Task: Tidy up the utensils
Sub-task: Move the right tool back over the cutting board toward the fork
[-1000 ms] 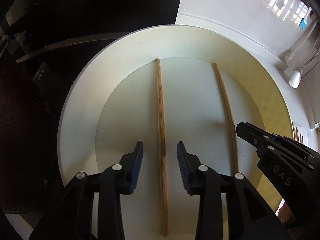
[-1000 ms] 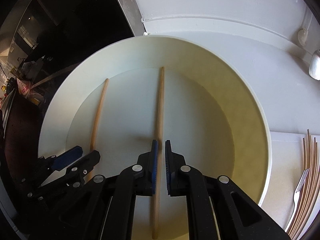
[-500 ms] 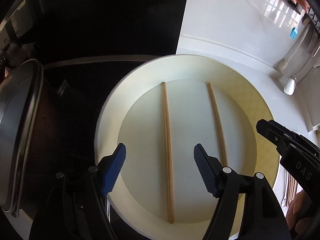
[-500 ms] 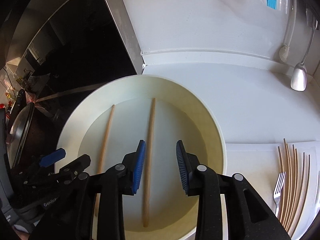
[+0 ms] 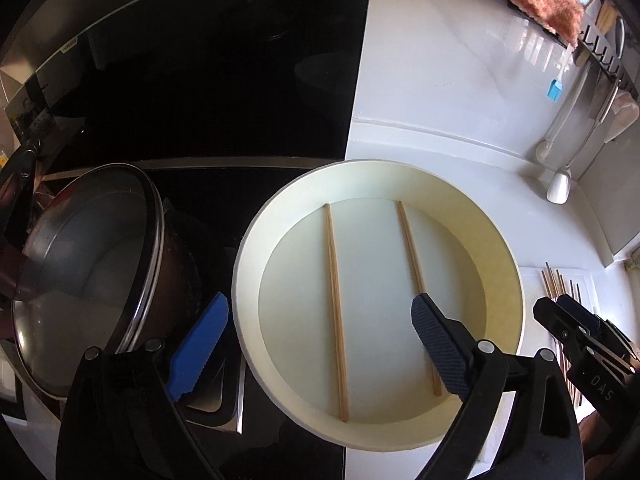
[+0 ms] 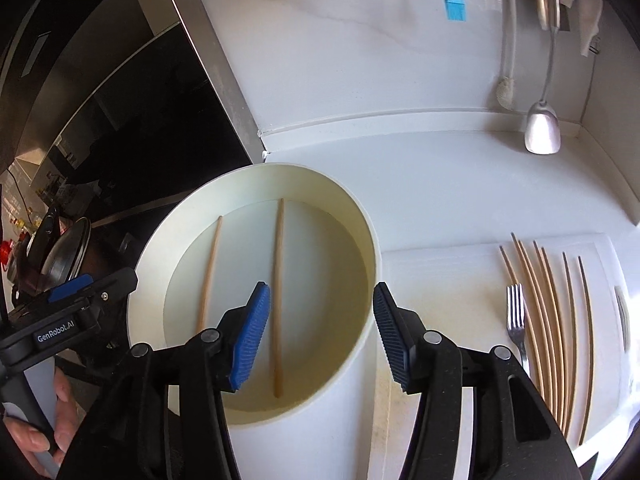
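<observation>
Both grippers have just released: left gripper [image 5: 320, 344] now wide, right gripper [image 6: 320, 336] half open, both empty and lifted off the bowl [image 6: 372, 248]. Two chopsticks [image 5: 336, 312] lie apart on the bowl's floor. Remaining chopsticks [image 6: 560, 328] and fork [image 6: 516, 320] right of bowl likely next.

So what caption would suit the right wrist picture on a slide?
Open right gripper above a cream bowl holding two chopsticks, more chopsticks and a fork alongside.
</observation>
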`<act>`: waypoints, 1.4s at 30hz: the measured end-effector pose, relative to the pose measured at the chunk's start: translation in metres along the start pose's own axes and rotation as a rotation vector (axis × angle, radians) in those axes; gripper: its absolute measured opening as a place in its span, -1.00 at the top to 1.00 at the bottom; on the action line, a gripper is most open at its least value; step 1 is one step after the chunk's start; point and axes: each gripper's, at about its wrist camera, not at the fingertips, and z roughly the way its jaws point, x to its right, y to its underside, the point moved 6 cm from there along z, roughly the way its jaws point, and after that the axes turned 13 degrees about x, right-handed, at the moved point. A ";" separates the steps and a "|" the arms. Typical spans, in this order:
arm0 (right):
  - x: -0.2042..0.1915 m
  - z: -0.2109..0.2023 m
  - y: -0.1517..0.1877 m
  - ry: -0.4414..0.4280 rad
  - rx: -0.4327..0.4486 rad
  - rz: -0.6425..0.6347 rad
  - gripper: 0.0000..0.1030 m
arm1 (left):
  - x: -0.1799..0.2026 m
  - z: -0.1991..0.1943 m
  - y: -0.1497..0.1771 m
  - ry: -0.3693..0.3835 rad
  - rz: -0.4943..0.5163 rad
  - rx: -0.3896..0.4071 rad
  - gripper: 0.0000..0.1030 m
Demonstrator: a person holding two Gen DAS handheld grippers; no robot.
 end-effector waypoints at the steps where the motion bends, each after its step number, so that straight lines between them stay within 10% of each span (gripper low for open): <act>1: 0.004 -0.004 0.005 0.010 0.001 0.011 -0.06 | 0.005 -0.002 0.002 0.009 0.006 0.005 -0.81; 20: 0.183 -0.127 0.073 0.299 0.027 0.161 -0.22 | 0.180 -0.023 0.076 0.214 0.161 -0.051 -0.82; 42: 0.304 -0.120 0.083 0.099 0.022 0.010 -0.25 | 0.283 -0.029 0.141 -0.058 0.040 -0.058 -0.84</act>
